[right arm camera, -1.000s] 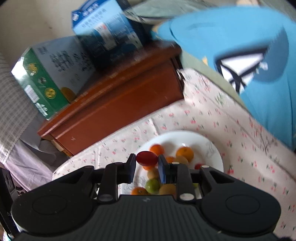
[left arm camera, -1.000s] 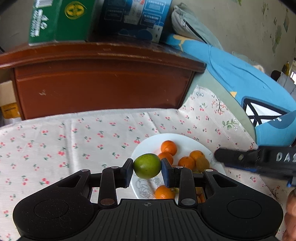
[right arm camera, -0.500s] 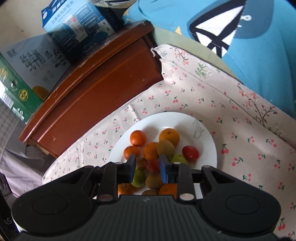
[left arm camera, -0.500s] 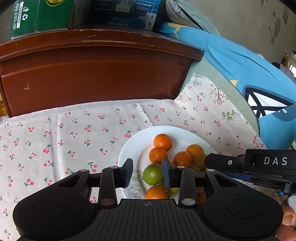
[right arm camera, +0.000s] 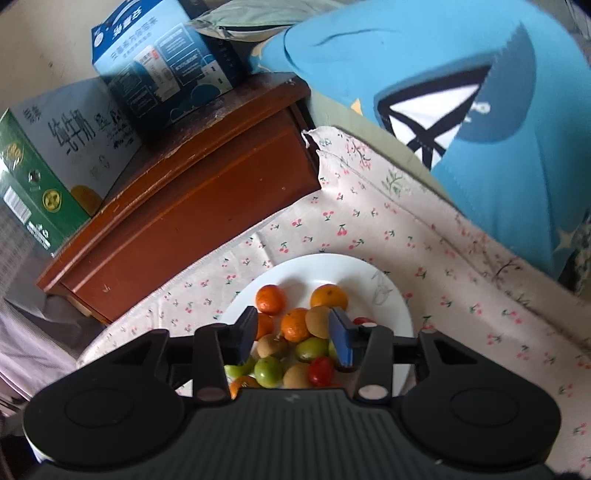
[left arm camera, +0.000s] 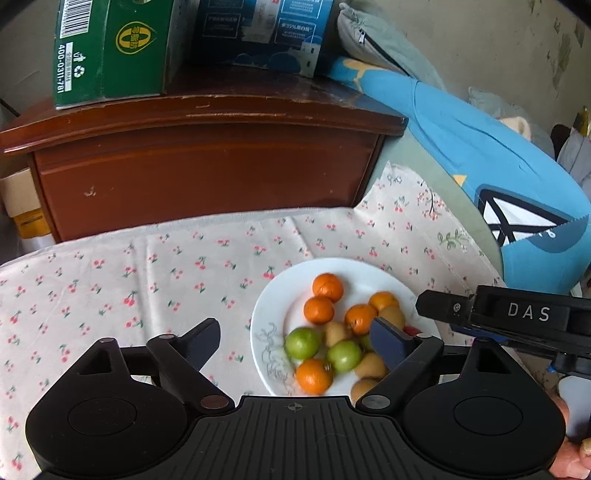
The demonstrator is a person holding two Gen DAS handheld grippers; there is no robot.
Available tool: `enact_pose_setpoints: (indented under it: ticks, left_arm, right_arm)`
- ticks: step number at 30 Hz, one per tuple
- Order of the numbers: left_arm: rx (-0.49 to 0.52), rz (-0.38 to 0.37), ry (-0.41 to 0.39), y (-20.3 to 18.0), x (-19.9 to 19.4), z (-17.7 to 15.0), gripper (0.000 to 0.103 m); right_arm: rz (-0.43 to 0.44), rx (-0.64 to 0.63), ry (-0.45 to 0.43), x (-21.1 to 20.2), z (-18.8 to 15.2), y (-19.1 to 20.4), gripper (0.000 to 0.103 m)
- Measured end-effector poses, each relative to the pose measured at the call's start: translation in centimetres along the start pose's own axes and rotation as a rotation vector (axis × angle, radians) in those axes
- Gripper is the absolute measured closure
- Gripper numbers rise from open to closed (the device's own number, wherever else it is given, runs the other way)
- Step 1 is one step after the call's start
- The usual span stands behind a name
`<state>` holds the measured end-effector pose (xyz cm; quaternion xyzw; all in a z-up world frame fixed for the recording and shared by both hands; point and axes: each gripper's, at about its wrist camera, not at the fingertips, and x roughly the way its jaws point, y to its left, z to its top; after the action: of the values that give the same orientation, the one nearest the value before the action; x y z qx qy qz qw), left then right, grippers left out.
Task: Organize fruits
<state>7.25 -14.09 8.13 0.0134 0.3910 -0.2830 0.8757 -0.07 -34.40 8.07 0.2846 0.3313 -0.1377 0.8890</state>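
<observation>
A white plate [left arm camera: 288,295] on the cherry-print cloth holds several oranges, green fruits and brown kiwis. A green fruit [left arm camera: 303,342] lies at the plate's left, beside an orange [left arm camera: 318,309]. My left gripper [left arm camera: 295,343] is wide open and empty above the plate's near edge. In the right wrist view the plate [right arm camera: 332,266] sits below my right gripper [right arm camera: 293,339], which is open and empty above the pile. A red tomato [right arm camera: 320,371] lies among the fruit near the right finger. The right gripper's black body [left arm camera: 517,321] shows at the right of the left wrist view.
A brown wooden cabinet [left arm camera: 207,166] stands behind the cloth, with a green carton [left arm camera: 110,51] and a blue box [left arm camera: 258,33] on top. A blue cushion [left arm camera: 480,155] lies along the right side. The cloth [left arm camera: 129,280] stretches left of the plate.
My left gripper opened wide and let the green fruit down onto the plate. My right gripper opened and released the red tomato into the pile, then pulled back a little.
</observation>
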Motion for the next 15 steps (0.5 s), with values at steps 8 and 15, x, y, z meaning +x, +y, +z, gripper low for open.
enact_pose_setpoints:
  ticks: [8, 15]
  left_arm:
    - [-0.017, 0.06, 0.04, 0.0, -1.5, -1.4, 0.009]
    - [-0.028, 0.117, 0.069, 0.1, -1.8, -1.9, 0.009]
  right_arm:
    - [-0.029, -0.055, 0.006, -1.6, -0.7, 0.8, 0.049]
    - [-0.085, -0.081, 0.007, -3.0, -1.3, 0.8, 0.038]
